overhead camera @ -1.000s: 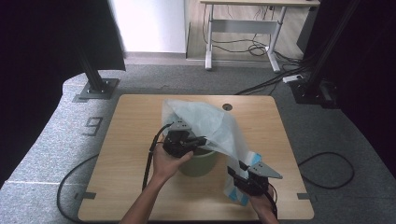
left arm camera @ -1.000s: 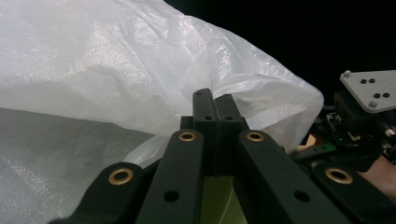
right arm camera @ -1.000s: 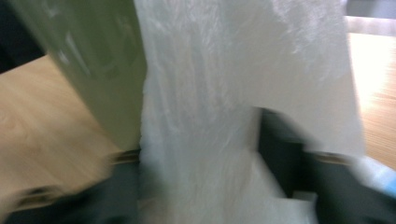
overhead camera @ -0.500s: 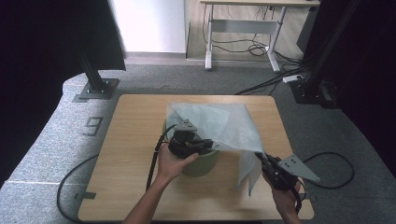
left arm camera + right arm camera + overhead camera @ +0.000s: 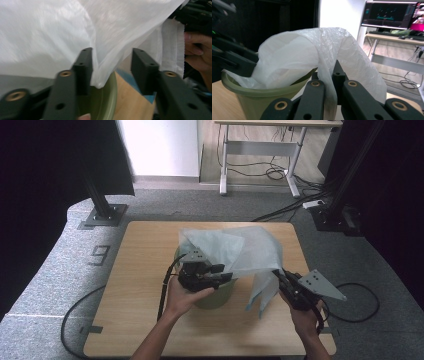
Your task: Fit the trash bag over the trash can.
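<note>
- High view: at the centre of the frame a translucent white plastic bag (image 5: 240, 251) drapes over a green bin (image 5: 216, 295) standing on the wooden bench (image 5: 140, 270). The left hand-held gripper (image 5: 222, 273) sits at the bin's rim, left of centre. The right hand-held gripper (image 5: 278, 276), lower right, pulls a flap of the bag away from the bin.
- Left gripper view: the jaws stand apart, the bag's edge (image 5: 105, 67) hanging between them and touching the left jaw, over the bin's rim (image 5: 110, 100).
- Right gripper view: the jaws are clamped on a fold of the bag (image 5: 312, 55), which arches up out of the bin (image 5: 262, 100) at lower left.
</note>
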Tool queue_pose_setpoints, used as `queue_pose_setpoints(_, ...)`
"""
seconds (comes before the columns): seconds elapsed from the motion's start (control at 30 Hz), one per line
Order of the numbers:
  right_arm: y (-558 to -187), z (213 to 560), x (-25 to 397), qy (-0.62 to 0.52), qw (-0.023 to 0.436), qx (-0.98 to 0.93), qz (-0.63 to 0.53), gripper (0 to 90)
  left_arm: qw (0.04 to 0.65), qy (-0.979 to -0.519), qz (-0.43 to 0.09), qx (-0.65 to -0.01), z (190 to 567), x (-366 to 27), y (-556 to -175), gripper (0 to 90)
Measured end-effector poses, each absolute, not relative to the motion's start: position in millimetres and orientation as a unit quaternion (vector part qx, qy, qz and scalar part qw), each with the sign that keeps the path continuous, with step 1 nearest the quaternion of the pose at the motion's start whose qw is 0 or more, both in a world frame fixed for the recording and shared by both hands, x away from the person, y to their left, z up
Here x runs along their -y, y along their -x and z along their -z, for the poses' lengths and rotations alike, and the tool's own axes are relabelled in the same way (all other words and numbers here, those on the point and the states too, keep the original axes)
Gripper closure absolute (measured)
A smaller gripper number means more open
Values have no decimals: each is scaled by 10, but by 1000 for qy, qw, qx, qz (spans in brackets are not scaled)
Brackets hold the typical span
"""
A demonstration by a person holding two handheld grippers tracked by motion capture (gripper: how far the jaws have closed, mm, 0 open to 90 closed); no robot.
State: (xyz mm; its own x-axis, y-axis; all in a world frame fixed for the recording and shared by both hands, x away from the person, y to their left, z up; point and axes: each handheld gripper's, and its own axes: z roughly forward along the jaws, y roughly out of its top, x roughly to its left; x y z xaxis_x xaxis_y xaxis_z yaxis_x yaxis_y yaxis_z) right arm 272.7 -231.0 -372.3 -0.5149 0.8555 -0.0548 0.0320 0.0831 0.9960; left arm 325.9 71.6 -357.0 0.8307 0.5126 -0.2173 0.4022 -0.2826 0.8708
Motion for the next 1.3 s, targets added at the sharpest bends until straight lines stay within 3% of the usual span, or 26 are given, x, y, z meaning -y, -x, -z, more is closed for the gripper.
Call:
queue_pose_setpoints(0.1, -2766, 3717, 2239, -340, 345, -654, -581, 885, 527, -798, -78, -281, 3517, -709, -3205, 412)
queue_pose_setpoints(0.23, -2806, 3685, 2143, -334, 334, -662, -581, 885, 530, -800, -91, -266, 3475, -661, -3156, 354)
queue_pose_setpoints(0.47, -2870, 3641, 2019, -327, 314, -676, -581, 884, 526, -802, -93, -270, 3522, -602, -3181, 335)
queue_pose_setpoints(0.63, -2864, 3640, 1989, -323, 308, -680, -582, 884, 516, -803, -97, -281, 3558, -564, -3235, 452)
queue_pose_setpoints(0.97, -2863, 3674, 1987, -317, 298, -686, -584, 883, 507, -816, -62, -269, 3579, -534, -3282, 894)
queue_pose_setpoints(1.17, -2863, 3749, 2022, -318, 287, -690, -583, 868, 511, -811, -64, -277, 3570, -563, -3290, 897)
queue_pose_setpoints(1.3, -2842, 3815, 2046, -322, 287, -691, -580, 735, 517, -805, -74, -282, 3565, -600, -3294, 897)
